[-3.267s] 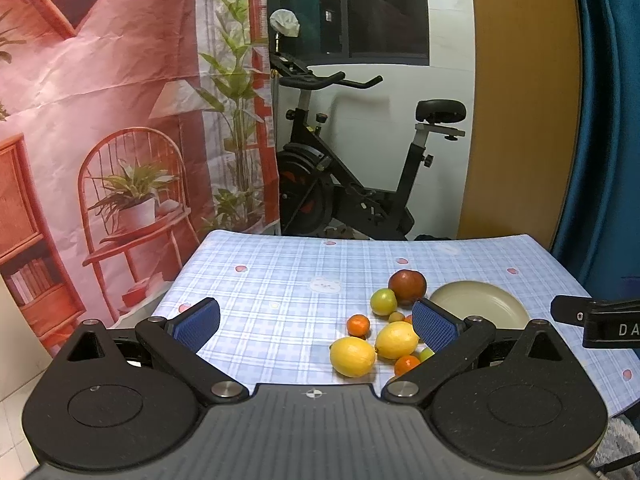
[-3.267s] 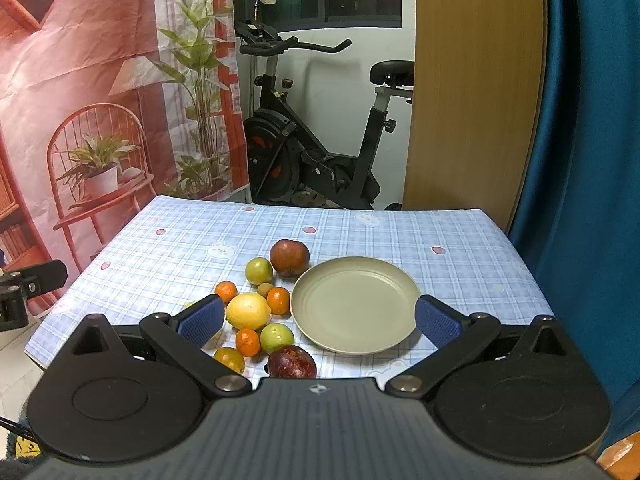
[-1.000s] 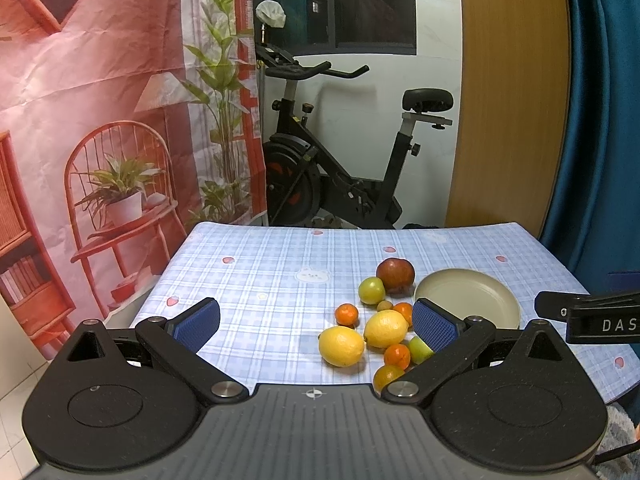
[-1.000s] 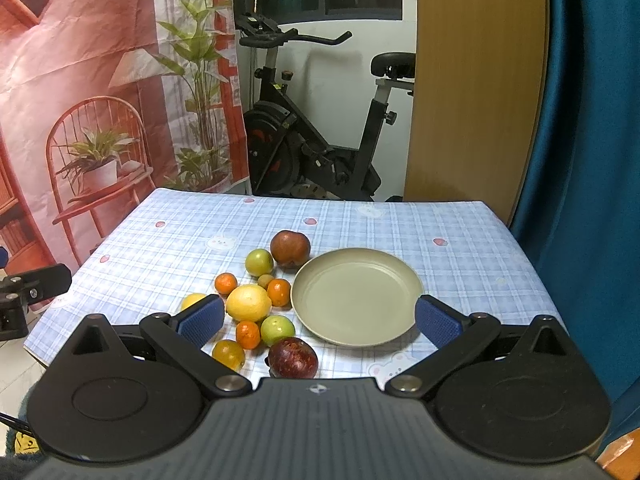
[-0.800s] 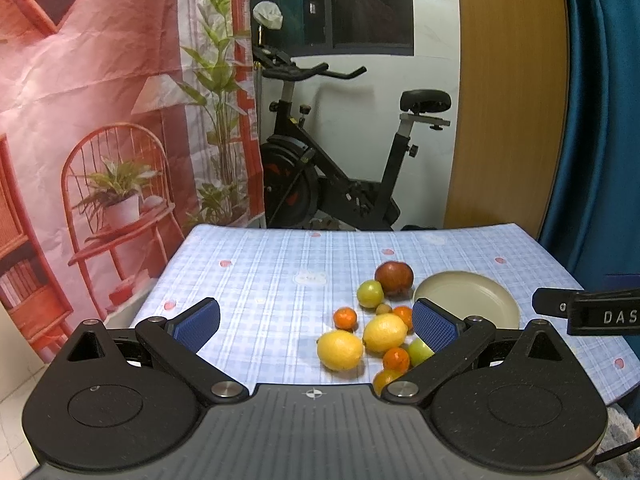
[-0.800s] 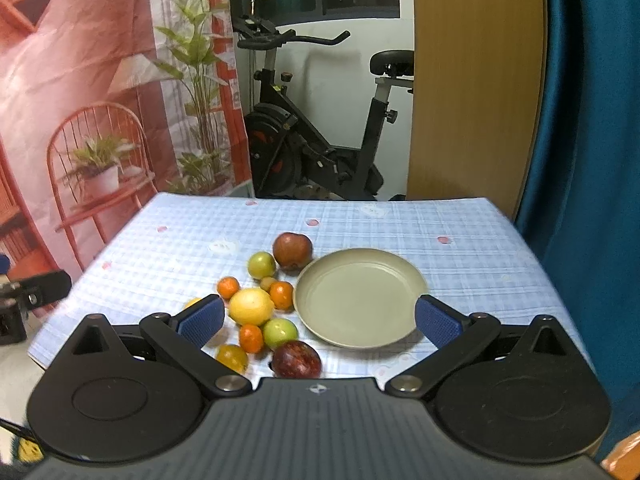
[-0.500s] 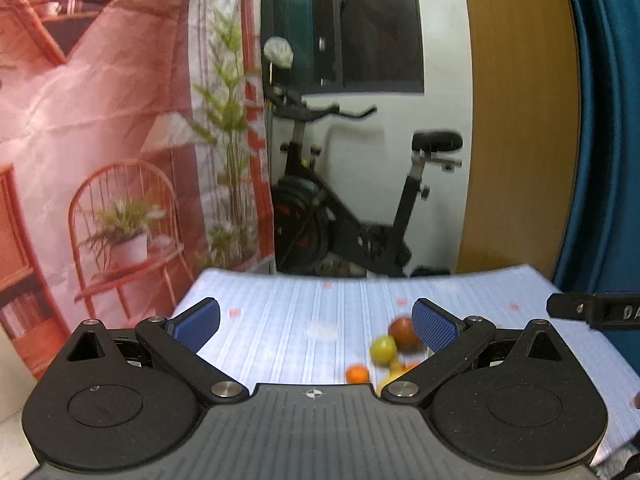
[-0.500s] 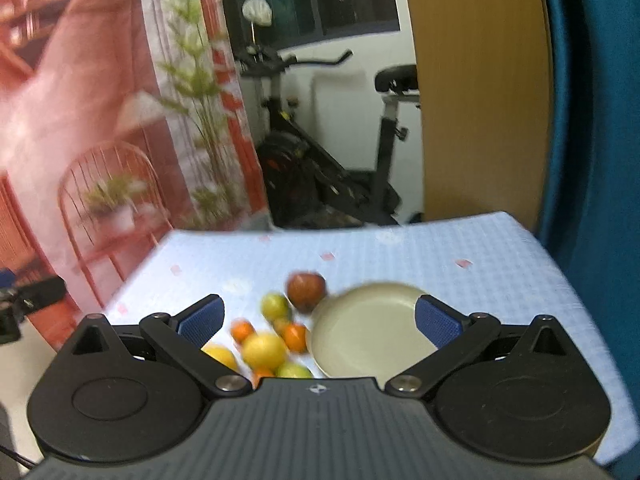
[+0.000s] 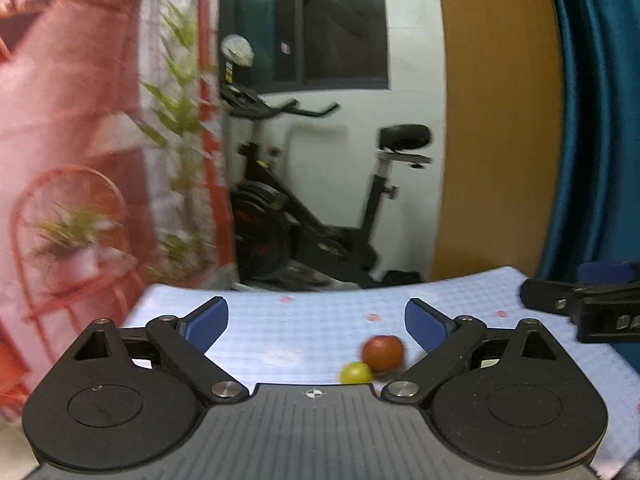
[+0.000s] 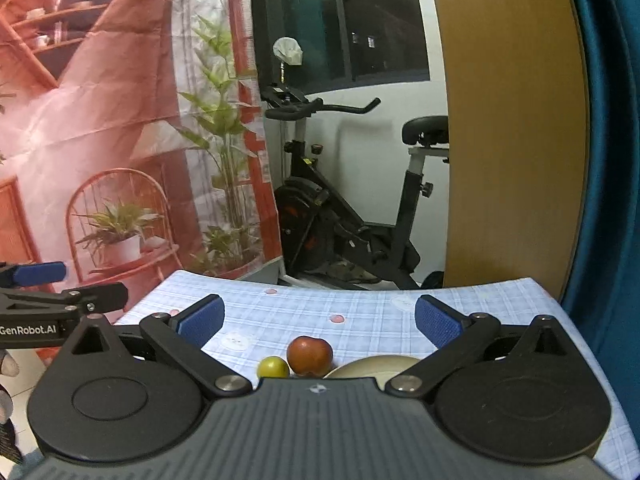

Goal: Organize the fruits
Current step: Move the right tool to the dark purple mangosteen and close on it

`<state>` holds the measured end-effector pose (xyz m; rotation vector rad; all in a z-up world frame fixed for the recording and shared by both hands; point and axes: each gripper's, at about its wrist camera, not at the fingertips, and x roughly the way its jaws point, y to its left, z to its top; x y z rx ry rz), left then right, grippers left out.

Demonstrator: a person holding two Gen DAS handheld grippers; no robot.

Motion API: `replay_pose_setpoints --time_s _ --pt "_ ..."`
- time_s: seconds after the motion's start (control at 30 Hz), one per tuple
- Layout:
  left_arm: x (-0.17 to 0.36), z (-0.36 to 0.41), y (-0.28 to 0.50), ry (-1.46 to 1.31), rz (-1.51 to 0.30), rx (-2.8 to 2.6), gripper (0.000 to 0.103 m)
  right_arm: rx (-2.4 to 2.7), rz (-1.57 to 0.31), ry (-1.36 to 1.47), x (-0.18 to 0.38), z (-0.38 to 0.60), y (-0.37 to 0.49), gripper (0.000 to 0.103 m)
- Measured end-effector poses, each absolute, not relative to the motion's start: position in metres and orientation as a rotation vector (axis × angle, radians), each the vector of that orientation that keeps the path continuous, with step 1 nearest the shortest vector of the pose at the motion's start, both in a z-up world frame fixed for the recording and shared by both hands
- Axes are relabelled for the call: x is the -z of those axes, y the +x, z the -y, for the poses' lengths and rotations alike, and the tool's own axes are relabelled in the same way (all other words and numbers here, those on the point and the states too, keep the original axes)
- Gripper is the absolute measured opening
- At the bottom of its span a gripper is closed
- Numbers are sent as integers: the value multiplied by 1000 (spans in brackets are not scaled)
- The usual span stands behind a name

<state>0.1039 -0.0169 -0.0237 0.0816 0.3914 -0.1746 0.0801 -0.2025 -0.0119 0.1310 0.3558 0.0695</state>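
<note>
we hold our left tongs [image 9: 316, 322] above the near side of the worktop [image 9: 320, 320], which wears a pale blue checked cloth. the blue pads [image 9: 208, 322] stand wide apart and are drawing together, with nothing pressed between them. past them, low in the left wrist view, a red-brown fruit [image 9: 383, 353] sits on the cloth, and a small yellow-green fruit [image 9: 355, 373] lies just beside it on its near left, the two touching or nearly so. this view is blurred, so we cannot tell finer detail.

our right tongs [image 10: 319, 322] are spread wide too, gripping nothing. the right wrist view is sharper: the same red-brown fruit [image 10: 310, 354] and yellow-green fruit [image 10: 273, 367] lie side by side, and just right of the red-brown fruit the rim of a beige plate [image 10: 376, 363] peeks above the gripper body. the plate's inside is mostly hidden, so we cannot tell what it carries. any other fruit nearer than the red-brown fruit is hidden behind the gripper bodies.

beyond the red-brown fruit, past the far edge of the worktop, stands a black exercise bike [image 10: 344, 216], with a printed red backdrop [image 10: 100, 140] to its left.
</note>
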Motion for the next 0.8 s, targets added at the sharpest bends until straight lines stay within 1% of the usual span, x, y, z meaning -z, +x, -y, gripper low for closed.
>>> replay_pose_setpoints --time_s 0.1,0.17,0.3,0.37,0.5,0.57,0.8 --pt "34 13 107 37 -395 204 97 -52 -363 129 29 205 84 99" --pt "41 17 110 58 -417 168 97 -29 -375 124 40 207 85 96" --pt "57 23 110 108 -431 130 97 -18 -399 77 59 207 82 95" --pt "63 22 108 98 -413 130 97 -47 -412 44 69 206 78 88" --pt "76 23 109 70 -446 122 97 -84 -461 -2 93 203 70 84" --pt "82 25 110 74 -467 129 97 -98 -490 -8 104 201 66 77" --pt "98 19 110 42 -552 166 97 -196 -597 -57 134 181 60 63"
